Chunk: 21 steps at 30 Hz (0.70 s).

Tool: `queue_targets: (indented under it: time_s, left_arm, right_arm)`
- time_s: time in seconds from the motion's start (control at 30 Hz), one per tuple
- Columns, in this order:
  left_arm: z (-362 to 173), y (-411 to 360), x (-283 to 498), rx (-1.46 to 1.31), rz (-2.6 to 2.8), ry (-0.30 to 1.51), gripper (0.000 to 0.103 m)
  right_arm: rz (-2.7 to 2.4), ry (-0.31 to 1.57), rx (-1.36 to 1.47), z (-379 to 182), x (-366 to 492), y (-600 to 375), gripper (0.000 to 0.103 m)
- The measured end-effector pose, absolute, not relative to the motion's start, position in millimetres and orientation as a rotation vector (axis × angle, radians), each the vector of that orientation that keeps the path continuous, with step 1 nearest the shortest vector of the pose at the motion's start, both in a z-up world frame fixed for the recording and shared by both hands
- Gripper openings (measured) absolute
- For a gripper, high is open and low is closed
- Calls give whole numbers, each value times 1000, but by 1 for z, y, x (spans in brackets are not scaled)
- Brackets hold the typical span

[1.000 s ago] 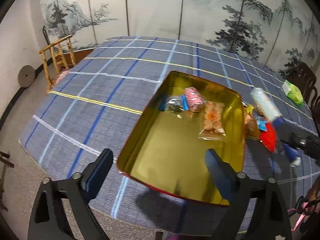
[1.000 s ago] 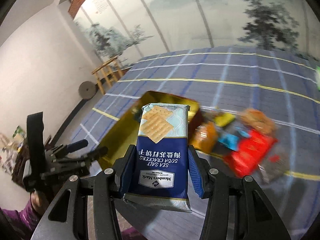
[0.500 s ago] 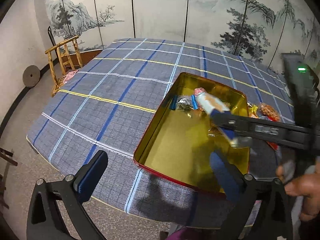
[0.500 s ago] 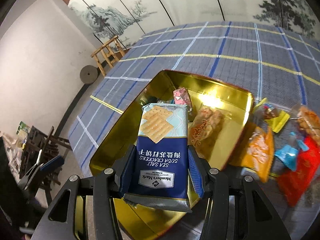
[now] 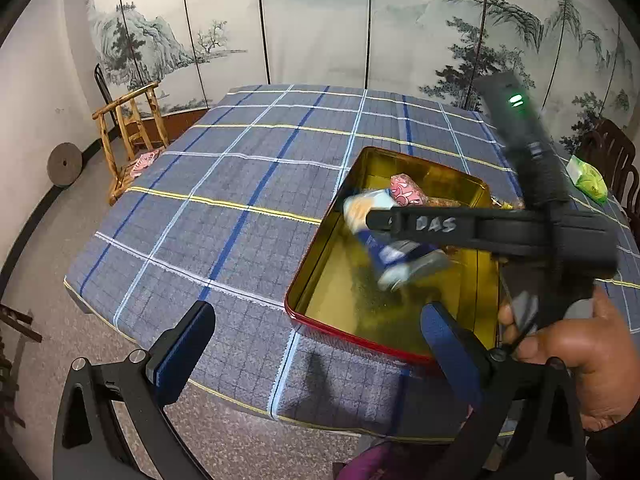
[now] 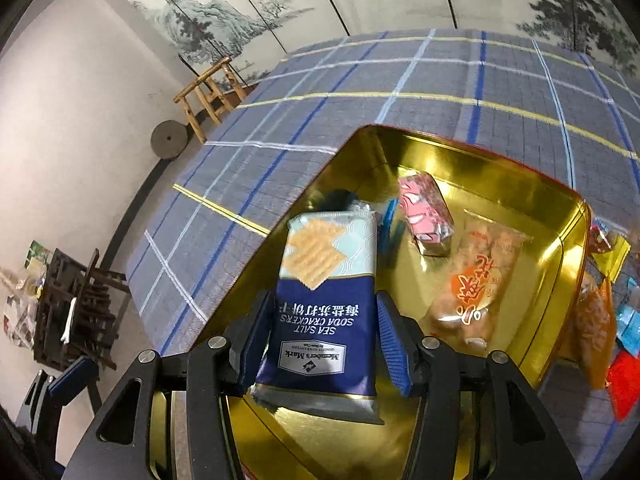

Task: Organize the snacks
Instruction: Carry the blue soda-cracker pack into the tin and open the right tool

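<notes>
Room: painted landscape screen (image 5: 320,28) behind a table (image 5: 248,184) under a blue-grey checked cloth.
Left tongs (image 5: 316,312): wide, with nothing between the pads; the jaws have just been opening. They hang over the table's near edge, one finger before bare cloth, the other before the near rim of the tin.
Right tongs (image 6: 324,300): narrow, the pads against both long sides of the cracker pack; the jaws have just opened a little with the pack between them.
Cracker pack (image 6: 326,264): blue and pale wrapper printed with sea salt soda crackers, held lengthwise along the fingers and over the tin's near-left part. It is blurred in the left wrist view, and whether its lower end touches the tin floor cannot be told.
Hand (image 5: 576,352): grips the handle of the right tongs, at the table's near edge and right of the tin.
Tin (image 6: 472,160): gold inside, red outside, on the cloth close to the table's near edge.
Inside the tin: a pink packet (image 6: 426,216) toward the far wall, a clear packet with orange print (image 6: 476,280) along the right side, and a blue wrapper (image 6: 386,224) just past the cracker pack.
Outside the tin: an orange bag (image 6: 592,328) against its right wall and a red pack (image 6: 626,384) beside that.
Far right edge of the table: a green pack (image 5: 586,174).
Floor, left of the table: a wooden chair (image 5: 132,136) and a stone wheel (image 5: 64,164) against the wall.
</notes>
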<state>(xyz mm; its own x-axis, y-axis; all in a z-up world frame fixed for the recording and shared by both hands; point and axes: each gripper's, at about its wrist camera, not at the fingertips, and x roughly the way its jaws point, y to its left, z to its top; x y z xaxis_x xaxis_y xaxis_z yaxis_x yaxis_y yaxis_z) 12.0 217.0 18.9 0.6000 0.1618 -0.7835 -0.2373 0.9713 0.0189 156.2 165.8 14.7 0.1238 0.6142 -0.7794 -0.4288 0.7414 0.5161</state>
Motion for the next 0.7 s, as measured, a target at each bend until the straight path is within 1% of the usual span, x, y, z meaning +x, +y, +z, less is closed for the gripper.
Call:
queue_targets:
  time_s: [0.13, 0.23, 0.3, 0.33, 0.47, 0.7]
  left_arm:
    - [18, 213, 15, -86, 230, 909, 102]
    - [20, 209, 16, -74, 224, 905, 102]
    - [22, 206, 16, -65, 219, 895, 102]
    - [22, 205, 16, -64, 215, 894, 102]
    - [19, 193, 21, -73, 186, 911, 102]
    - [15, 178, 28, -22, 184, 939, 102]
  right_arm:
    - [799, 1170, 268, 29, 157, 146, 55]
    - [837, 1091, 304, 45, 153, 109, 55]
    - [814, 1052, 217, 49, 148, 85, 56]
    - [814, 1047, 158, 47, 147, 70, 59]
    - [758, 1077, -15, 29, 154, 34, 60]
    - [793, 1044, -257, 15, 164, 42, 60]
